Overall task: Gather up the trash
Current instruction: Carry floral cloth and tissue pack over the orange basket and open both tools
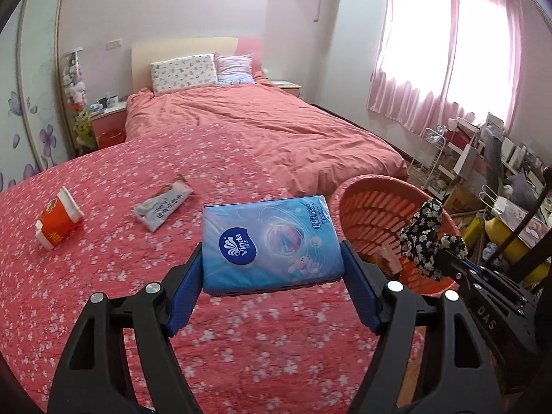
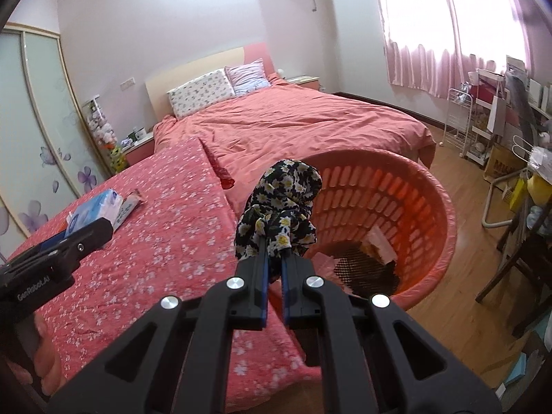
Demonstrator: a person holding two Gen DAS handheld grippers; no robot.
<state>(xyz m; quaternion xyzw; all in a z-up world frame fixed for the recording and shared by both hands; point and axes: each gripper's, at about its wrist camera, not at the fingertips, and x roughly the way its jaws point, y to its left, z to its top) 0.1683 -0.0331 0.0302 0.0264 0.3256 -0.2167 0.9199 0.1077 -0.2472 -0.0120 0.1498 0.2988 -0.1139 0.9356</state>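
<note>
Blue tissue pack with white logo. Black cloth printed with yellow-white flowers. Orange-red slatted basket at three o'clock. Red cover with white blossoms; red-and-white cup at nine o'clock. Pink curtains.

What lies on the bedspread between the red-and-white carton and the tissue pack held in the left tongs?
A crumpled white wrapper lies between the red-and-white carton and the Vinda tissue pack, clearest in the left wrist view; otherwise only floral bedspread.
</note>
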